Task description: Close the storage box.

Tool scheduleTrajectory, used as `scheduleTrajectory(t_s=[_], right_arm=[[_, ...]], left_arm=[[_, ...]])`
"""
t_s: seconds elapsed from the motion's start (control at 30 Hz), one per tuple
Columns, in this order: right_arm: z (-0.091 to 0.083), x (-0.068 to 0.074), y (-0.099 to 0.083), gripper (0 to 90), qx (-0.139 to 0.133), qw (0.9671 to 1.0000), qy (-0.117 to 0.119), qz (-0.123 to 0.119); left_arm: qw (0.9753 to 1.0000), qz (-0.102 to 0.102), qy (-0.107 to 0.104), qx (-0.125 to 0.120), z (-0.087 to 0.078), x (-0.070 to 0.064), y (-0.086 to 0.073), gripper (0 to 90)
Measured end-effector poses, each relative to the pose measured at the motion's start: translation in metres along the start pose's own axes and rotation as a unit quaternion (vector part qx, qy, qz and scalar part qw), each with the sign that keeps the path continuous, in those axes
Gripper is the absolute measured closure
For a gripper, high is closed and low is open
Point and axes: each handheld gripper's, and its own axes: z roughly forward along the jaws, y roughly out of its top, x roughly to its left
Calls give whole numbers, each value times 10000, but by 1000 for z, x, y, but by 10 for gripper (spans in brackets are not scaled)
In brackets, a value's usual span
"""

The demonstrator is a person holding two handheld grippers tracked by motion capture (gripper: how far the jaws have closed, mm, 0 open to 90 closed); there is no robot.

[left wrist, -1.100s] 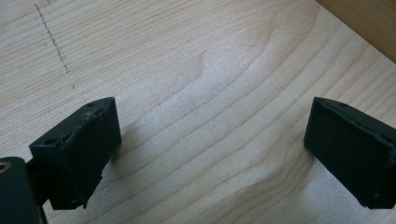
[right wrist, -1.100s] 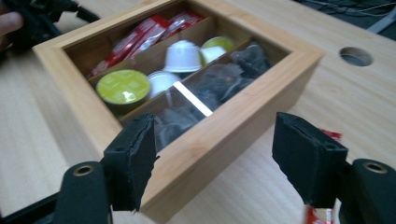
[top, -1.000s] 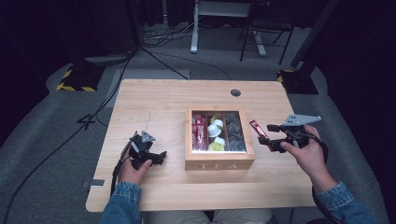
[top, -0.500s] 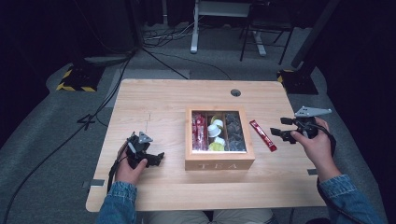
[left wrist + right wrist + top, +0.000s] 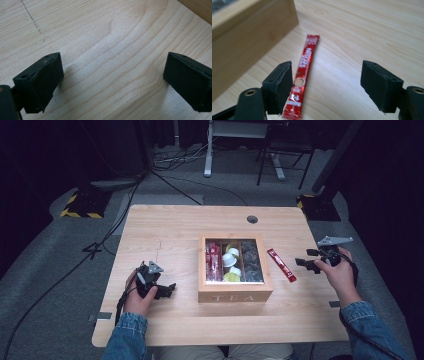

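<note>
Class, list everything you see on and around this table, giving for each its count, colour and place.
Table: one, light wood, centre; round hole near its far edge.
Tea box: one, wooden, marked TEA, three compartments, table middle.
Red sachets: several, box's left compartment.
White and yellow pods: several, middle compartment.
Dark packets: several, right compartment.
Red stick sachet: one, flat on table right of box.
Floor cables: black, behind table.
Left tool: black, open, resting on table left of box.
Right tool: black, open, right of stick sachet.
</note>
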Motion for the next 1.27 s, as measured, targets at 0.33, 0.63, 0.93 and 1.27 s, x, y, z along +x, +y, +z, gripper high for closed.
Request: scheduleTrajectory(t_s=[0.33,0.63,0.93,1.27], right_arm=[[17,-10,-28,253,116,9996,-108,220],[28,-8,-46,243,153,9993,-199,262],[34,-4,-57,142,-10,9988,-400,279],[35,-2,-57,128,30,9986,-475,211]], left_arm=[[10000,24,14,-4,0,0,0,32],[10000,22,13,-7,0,0,0,31],[10000,21,17,-3,0,0,0,31],[10000,37,13,-7,0,0,0,31]])
